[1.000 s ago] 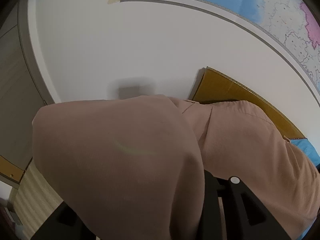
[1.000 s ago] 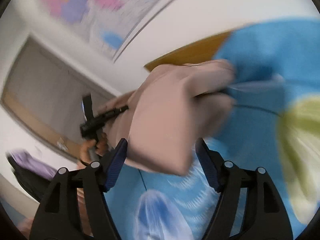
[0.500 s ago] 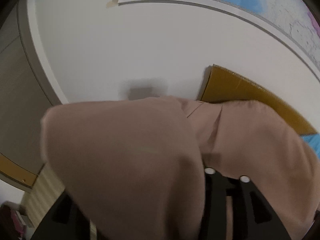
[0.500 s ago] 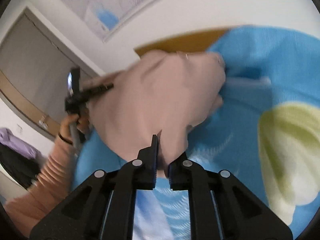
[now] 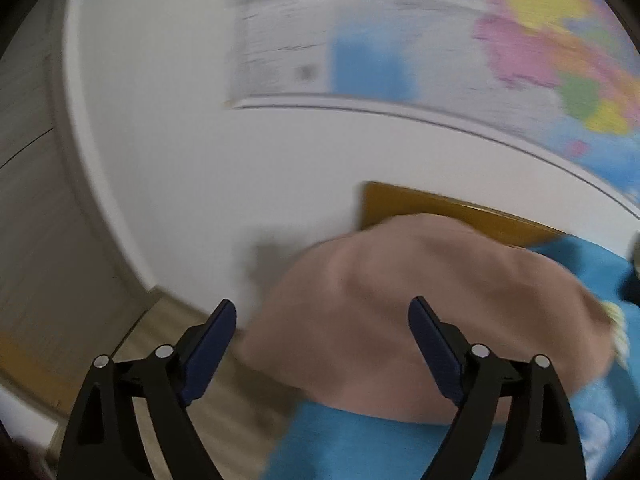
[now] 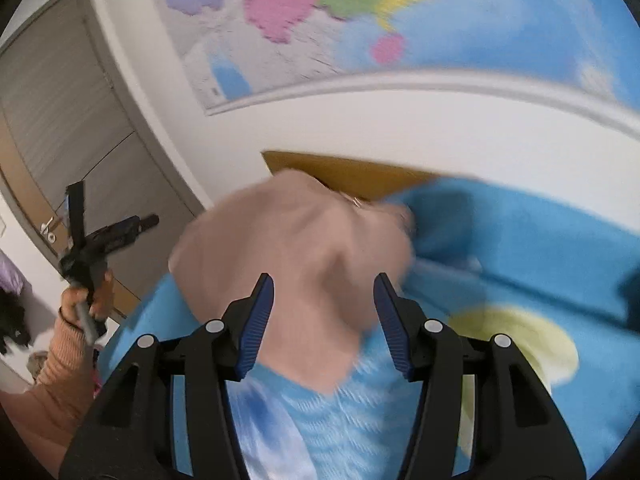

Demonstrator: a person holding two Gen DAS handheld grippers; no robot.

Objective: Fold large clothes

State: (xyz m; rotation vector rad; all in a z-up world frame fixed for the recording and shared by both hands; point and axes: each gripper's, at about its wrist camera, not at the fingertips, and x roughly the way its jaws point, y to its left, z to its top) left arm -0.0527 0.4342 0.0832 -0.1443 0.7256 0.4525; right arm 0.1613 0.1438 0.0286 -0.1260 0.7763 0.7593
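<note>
A folded beige garment lies in a heap on a blue patterned cloth. It also shows in the right wrist view, on the same blue cloth. My left gripper is open and empty, just in front of the heap. My right gripper is open and empty, with the near end of the garment between and beyond its fingers. The left gripper also shows at the far left of the right wrist view, held up off the cloth. Both views are blurred.
A brown board stands at the far edge of the cloth against a white wall with a coloured map. A grey door is to the left. Wooden floor shows left of the cloth.
Both grippers have let go of the beige garment and opened. It has dropped onto the blue cloth. The left gripper has pulled back and up.
</note>
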